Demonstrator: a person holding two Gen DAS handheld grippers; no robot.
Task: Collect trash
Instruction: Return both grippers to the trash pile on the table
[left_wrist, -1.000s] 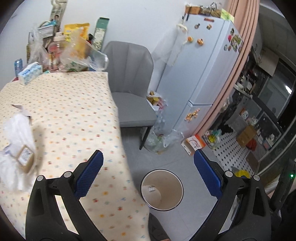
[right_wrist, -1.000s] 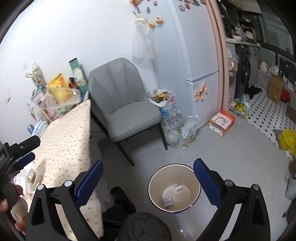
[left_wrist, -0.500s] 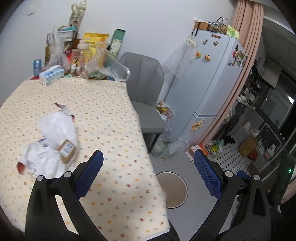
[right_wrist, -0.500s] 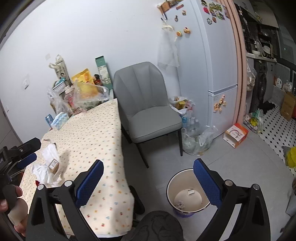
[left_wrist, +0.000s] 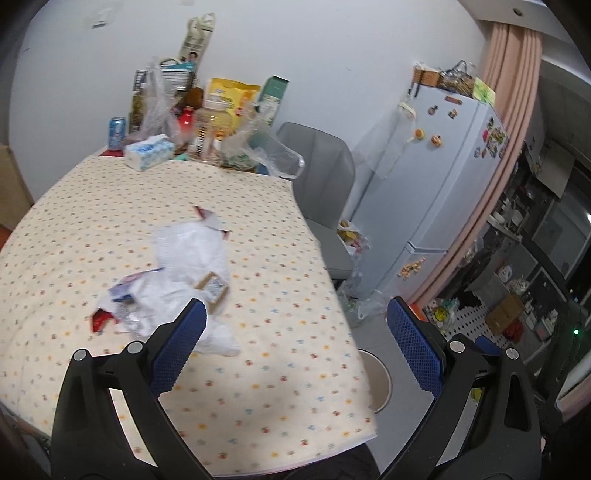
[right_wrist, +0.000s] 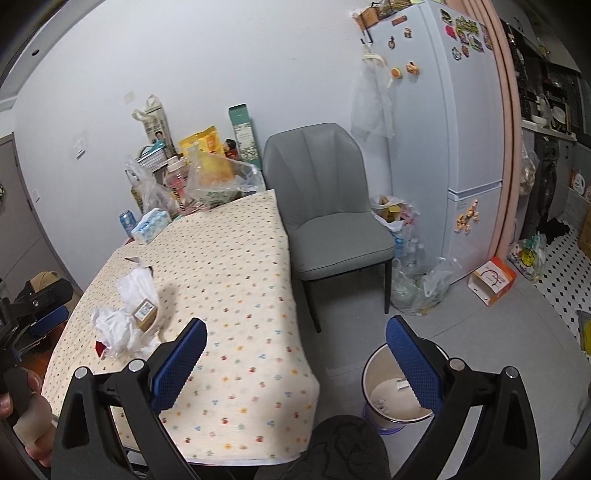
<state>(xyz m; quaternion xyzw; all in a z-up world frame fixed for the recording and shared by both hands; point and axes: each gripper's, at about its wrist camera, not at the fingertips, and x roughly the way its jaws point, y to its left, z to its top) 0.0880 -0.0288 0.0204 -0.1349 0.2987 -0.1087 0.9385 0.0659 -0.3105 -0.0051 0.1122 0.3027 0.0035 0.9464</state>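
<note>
Both tools are spread and empty: left tool (left_wrist: 293, 332) above the crumpled wrappers (left_wrist: 177, 284) on the bench (left_wrist: 258, 387), right tool (right_wrist: 295, 352) between bench and bin (right_wrist: 391, 397).

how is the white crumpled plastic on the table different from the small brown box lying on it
The white crumpled plastic is soft, wrinkled and spread wide; the small brown box is rigid, square-edged and far smaller. The plastic lies on the tablecloth; the box sits on the plastic and carries a printed label. Neither is gripped.

Bin (left_wrist: 378, 380) — half behind tablecloth (left_wrist: 258, 369)
</note>
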